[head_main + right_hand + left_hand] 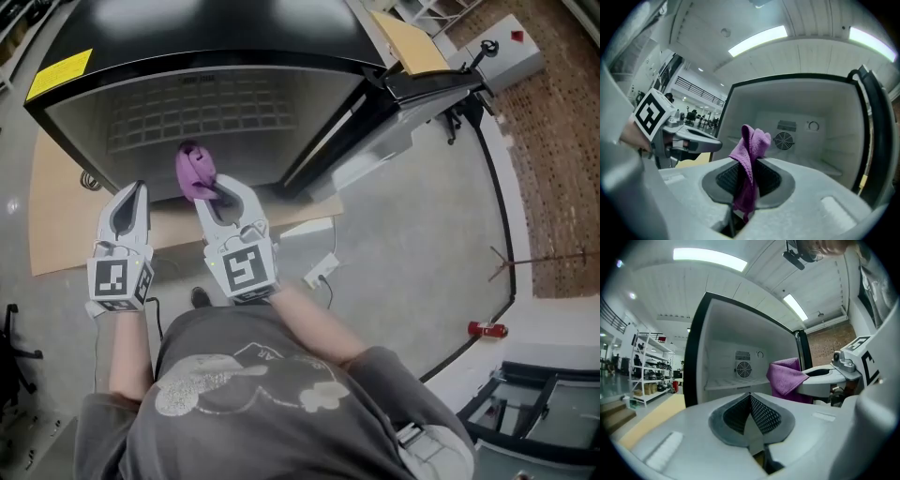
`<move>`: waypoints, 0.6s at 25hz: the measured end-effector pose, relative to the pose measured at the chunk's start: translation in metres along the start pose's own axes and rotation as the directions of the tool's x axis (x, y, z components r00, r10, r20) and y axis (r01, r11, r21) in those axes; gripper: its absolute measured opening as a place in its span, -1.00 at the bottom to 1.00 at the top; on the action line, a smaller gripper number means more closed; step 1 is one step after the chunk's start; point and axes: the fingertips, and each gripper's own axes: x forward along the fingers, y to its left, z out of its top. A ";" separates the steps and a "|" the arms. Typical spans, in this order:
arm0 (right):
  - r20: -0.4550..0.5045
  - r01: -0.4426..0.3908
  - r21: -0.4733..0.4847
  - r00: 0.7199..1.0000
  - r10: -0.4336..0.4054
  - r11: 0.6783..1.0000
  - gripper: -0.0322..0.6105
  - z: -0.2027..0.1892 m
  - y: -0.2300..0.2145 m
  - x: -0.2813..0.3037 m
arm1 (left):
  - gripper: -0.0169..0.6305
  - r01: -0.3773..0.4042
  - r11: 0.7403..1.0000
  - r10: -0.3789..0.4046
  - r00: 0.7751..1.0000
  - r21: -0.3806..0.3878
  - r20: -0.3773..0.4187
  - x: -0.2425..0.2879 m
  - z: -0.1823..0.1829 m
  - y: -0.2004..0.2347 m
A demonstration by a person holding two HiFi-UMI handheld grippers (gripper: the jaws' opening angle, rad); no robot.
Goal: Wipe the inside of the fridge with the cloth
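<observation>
A black fridge (206,56) stands open in front of me, its white inside (801,136) lit, with a round fan grille (783,139) on the back wall and a shelf (736,382). My right gripper (217,194) is shut on a purple cloth (194,173), which sticks up from its jaws (749,154) just before the opening. My left gripper (131,202) is shut with nothing in it, beside the right one and a little further from the fridge. From the left gripper view the cloth (786,375) hangs at the right.
The fridge door (412,89) swings out to the right. A wooden board (66,216) lies under the fridge. A cable runs over the grey floor (422,253) at the right, near a red can (487,329). Shelving racks (649,366) stand far left.
</observation>
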 end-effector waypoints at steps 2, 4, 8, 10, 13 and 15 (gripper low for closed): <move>-0.016 -0.051 0.001 0.999 0.051 0.999 -0.77 -0.015 0.019 0.009 | -0.89 -0.027 1.000 0.027 1.000 0.006 -0.011 -0.007 -0.008 0.010; -0.039 -0.090 0.000 0.995 0.090 0.996 -0.77 -0.029 0.032 0.020 | -0.89 -0.054 0.999 0.054 0.998 0.001 -0.025 -0.013 -0.016 0.020; -0.058 -0.135 -0.009 0.989 0.134 0.991 -0.76 -0.054 0.044 0.045 | -0.89 -0.091 0.996 0.091 0.995 -0.007 -0.033 -0.021 -0.028 0.038; -0.070 -0.147 -0.011 0.987 0.145 0.989 -0.77 -0.062 0.047 0.060 | -0.89 -0.107 0.994 0.107 0.993 -0.004 -0.046 -0.023 -0.034 0.045; -0.089 -0.154 -0.006 0.984 0.153 0.988 -0.77 -0.073 0.052 0.085 | -0.89 -0.116 0.993 0.116 0.991 0.007 -0.069 -0.022 -0.044 0.051; -0.095 -0.152 0.003 0.984 0.152 0.988 -0.76 -0.078 0.052 0.101 | -0.89 -0.116 0.993 0.116 0.991 0.003 -0.074 -0.021 -0.048 0.054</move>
